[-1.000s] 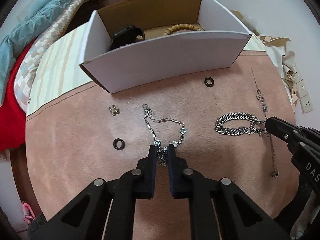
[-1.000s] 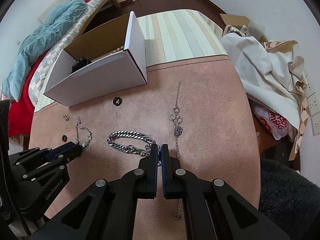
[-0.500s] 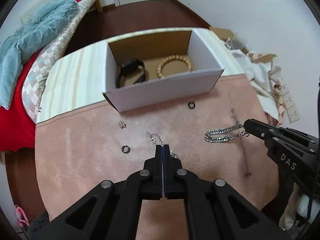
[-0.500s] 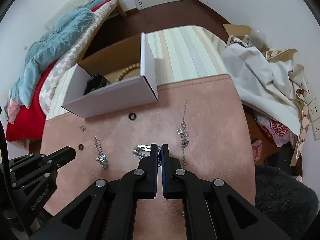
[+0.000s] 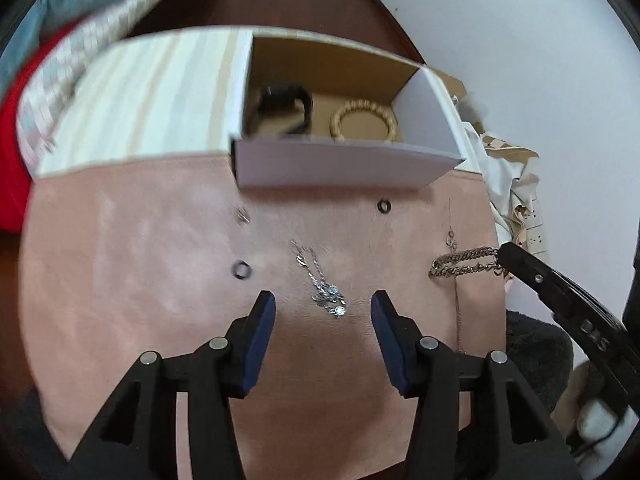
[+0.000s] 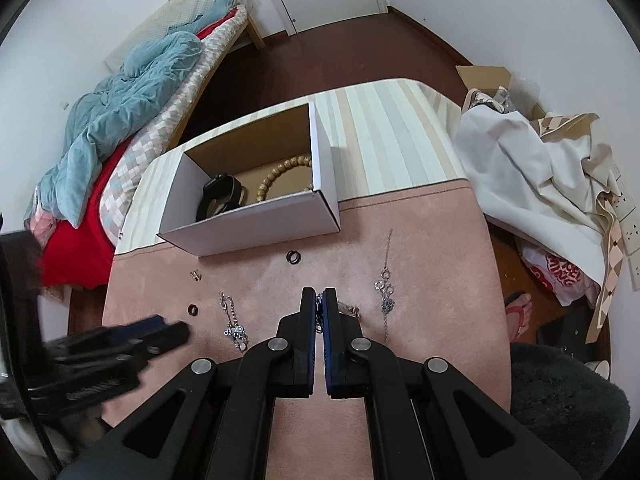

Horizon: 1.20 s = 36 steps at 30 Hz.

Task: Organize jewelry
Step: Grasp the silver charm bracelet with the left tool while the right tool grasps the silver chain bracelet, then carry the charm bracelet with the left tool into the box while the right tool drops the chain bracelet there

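My left gripper [image 5: 322, 310] is open and empty above the pink mat [image 5: 120, 280]. A thin silver gem necklace [image 5: 320, 284] lies bunched on the mat just beyond its fingertips. My right gripper [image 6: 319, 304] is shut on a chunky silver chain bracelet [image 5: 464, 264], which hangs from it above the mat. In the right wrist view only a bit of the chain [image 6: 350, 310] shows beside the fingers. An open white box [image 5: 344, 164] at the mat's far edge holds a black watch [image 5: 284, 104] and a wooden bead bracelet [image 5: 364, 120].
Two black rings [image 5: 241, 270] [image 5: 385, 206], a small silver clasp [image 5: 242, 216] and a long thin chain [image 6: 386, 284] lie on the mat. A bed [image 6: 120, 112] stands at the left. White cloth and bags [image 6: 532, 184] lie right of the table.
My left gripper has opened and let the gem necklace drop onto the mat, then swung left. My right gripper has lifted the chunky chain off the mat.
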Available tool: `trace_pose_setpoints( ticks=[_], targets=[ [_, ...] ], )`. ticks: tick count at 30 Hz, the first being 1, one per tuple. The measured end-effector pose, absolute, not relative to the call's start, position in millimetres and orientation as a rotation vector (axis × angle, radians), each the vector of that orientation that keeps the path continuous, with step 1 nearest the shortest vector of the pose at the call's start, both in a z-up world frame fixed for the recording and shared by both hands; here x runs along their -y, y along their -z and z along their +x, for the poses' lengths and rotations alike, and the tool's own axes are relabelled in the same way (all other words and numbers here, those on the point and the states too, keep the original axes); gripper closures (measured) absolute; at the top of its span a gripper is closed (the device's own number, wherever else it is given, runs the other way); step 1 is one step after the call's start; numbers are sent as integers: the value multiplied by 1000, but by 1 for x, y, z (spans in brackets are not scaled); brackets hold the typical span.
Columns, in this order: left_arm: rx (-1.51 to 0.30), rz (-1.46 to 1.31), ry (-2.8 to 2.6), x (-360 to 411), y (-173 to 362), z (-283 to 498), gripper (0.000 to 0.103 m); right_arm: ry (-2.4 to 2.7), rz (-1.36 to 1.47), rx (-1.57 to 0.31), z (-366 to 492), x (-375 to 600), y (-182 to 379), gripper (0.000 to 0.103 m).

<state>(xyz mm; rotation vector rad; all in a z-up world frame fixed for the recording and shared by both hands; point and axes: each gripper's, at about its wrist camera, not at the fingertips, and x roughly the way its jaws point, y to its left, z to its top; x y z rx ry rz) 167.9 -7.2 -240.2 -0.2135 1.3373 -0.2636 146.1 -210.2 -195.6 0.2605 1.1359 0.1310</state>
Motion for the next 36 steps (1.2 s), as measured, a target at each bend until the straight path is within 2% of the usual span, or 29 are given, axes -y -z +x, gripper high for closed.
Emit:
trace_pose_setpoints(
  ticks=[7,8,9,10,11,14,24,36],
  targets=[
    [-1350,-19,231,54,273,169,58,-113,261,-1154,145,212,206,100],
    [-1354,20,224,60,277,167,72,-107,263,-1154,144,213,206,100],
    [-1341,58,209,64,278,165,80,-104,265,-1154,144,215,207,100],
    [-1329,79,209,66,276,164,96,-99,265,-1154,144,216,206,100],
    [-1341,60,218,65,277,164,99,-96,265,-1152,144,216,206,100],
    [-1333,-8,215,54,269,162,102,-92,268,-1144,144,219,203,100],
    [-1232,-76,235,6,208,152,102,-113,295,-1111,143,220,187,100],
    [-1121,-152,263,-9,149,156,102,-177,309,-1044,142,206,146,100]
  ],
)
